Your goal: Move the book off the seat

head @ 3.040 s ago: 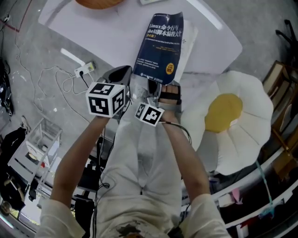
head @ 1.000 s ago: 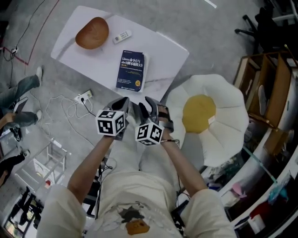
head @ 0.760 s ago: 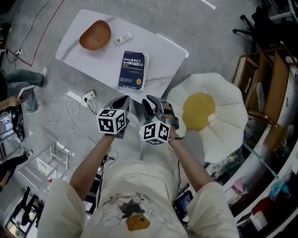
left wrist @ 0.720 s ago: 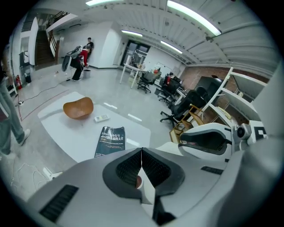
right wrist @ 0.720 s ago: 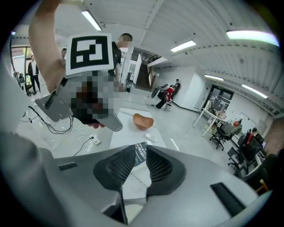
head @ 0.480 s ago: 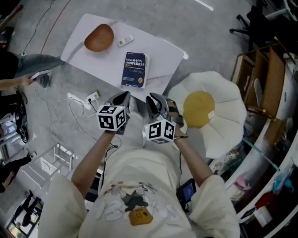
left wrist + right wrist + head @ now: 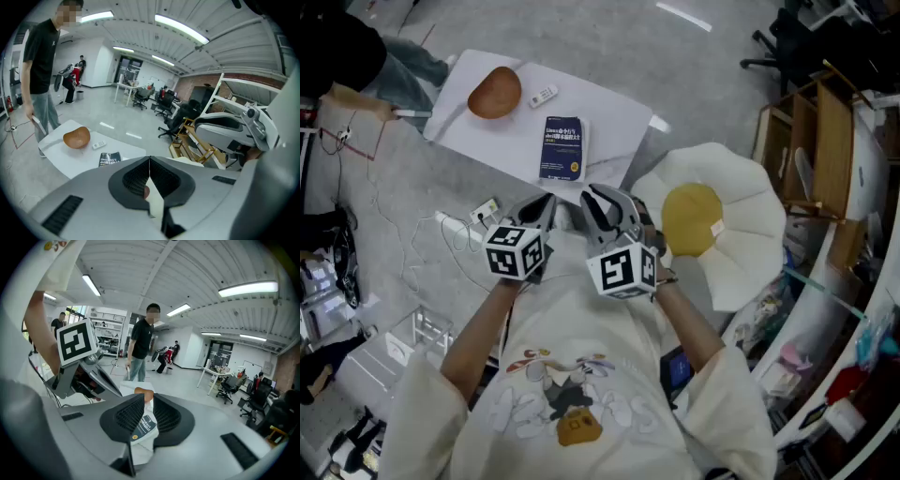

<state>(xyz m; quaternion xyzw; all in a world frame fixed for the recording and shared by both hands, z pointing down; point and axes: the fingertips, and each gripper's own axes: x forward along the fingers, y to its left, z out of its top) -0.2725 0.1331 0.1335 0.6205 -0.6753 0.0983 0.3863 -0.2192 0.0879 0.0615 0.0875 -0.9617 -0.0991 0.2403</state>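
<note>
The blue book [image 7: 562,148] lies flat on the white table [image 7: 614,117], apart from both grippers. The seat [image 7: 750,244], a white egg-shaped cushion with a yellow middle, lies bare to the right. My left gripper [image 7: 546,202] is shut and empty, held near my chest. Beside it, my right gripper [image 7: 592,199] is closing its jaws with a narrow gap and nothing between them. In the left gripper view the book [image 7: 109,160] shows far beyond the shut left gripper [image 7: 149,161]. In the right gripper view the book [image 7: 143,425] shows through the right gripper's [image 7: 145,401] gap.
A brown bowl [image 7: 494,92] and a white remote [image 7: 543,95] share the table. A person [image 7: 356,47] stands at its far left corner. A power strip with cables [image 7: 485,208] lies on the floor. Wooden shelving [image 7: 811,141] stands to the right.
The book, held over the table three seconds ago, now lies on it. Both grippers have drawn back toward my body, the right jaws have narrowed, and a person has stepped up to the table.
</note>
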